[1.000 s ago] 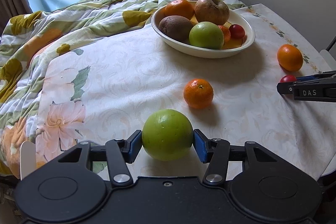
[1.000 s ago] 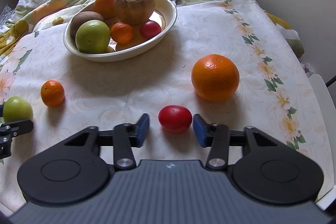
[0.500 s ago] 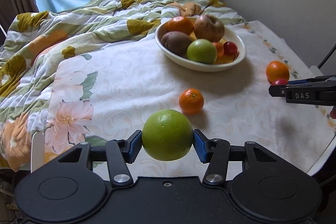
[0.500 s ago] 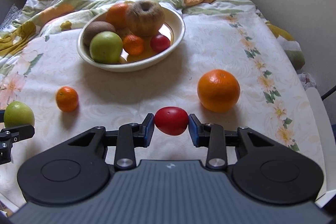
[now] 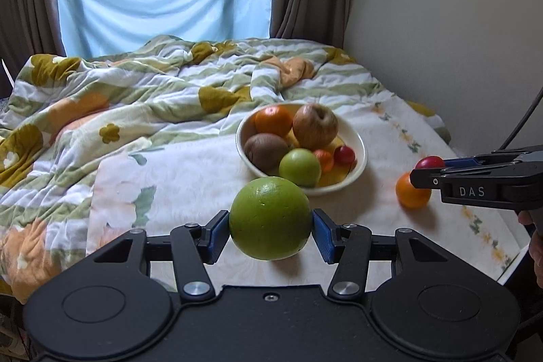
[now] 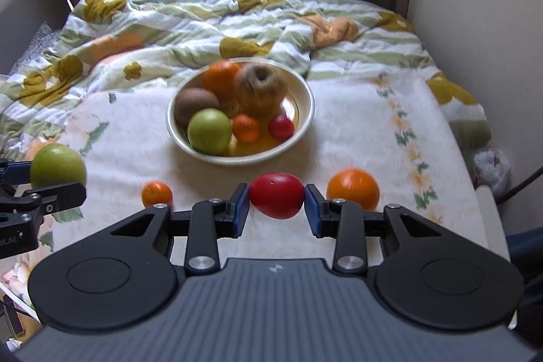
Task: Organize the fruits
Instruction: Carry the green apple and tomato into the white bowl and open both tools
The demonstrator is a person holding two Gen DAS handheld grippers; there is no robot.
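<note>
A: What have the left gripper [image 5: 270, 223]'s jaws got?
B: They're clamped on a green apple [image 5: 270, 218], lifted off the tablecloth [image 5: 190, 172].
A: And the right gripper [image 6: 277, 209]?
B: Its jaws pinch a red tomato [image 6: 277, 195]; the bowl [image 6: 305, 124] sits beyond, an orange [image 6: 353, 188] just right of them.

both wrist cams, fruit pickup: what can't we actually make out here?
- Left wrist view: small mandarin on the table is hidden behind the held green apple in the left gripper.
- Left wrist view: right gripper cut off by the right edge; its red fruit only partly shows.
- Right wrist view: bowl contents are motion-blurred; fruit skins are unreadable.
- Right wrist view: left gripper is cropped by the left edge.
- Both views: bowl bottom covered by fruit.
</note>
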